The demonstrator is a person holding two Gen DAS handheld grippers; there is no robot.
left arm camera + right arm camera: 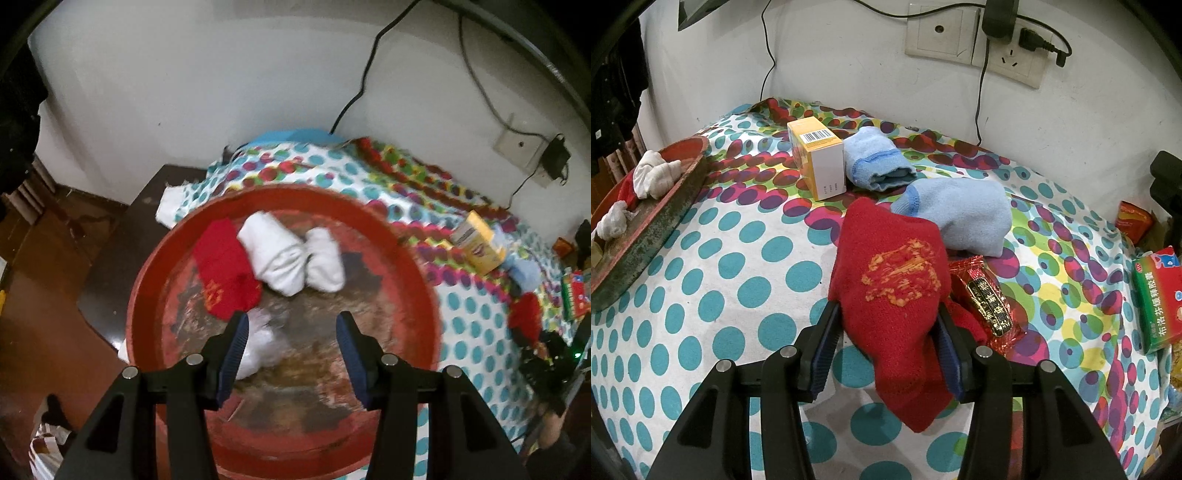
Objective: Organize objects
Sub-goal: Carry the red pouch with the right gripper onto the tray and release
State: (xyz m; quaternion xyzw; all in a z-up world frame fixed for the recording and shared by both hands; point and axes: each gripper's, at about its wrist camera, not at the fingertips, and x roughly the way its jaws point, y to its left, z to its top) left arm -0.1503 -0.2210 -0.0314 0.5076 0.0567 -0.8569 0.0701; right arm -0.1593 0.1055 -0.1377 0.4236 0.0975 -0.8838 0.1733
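My left gripper hangs open over a worn round red tray, with nothing between its blue pads. In the tray lie a red sock, two rolled white socks side by side, and another white bundle beside the left finger. In the right wrist view, my right gripper is shut on a red sock with gold embroidery, whose toe hangs down between the fingers above the dotted cloth. The tray shows at that view's left edge.
Behind the held sock lie two light blue socks, a yellow box and a red snack packet. A green and red medicine box sits at the right. Wall sockets with a charger and cables are behind. The floor drops off left of the tray.
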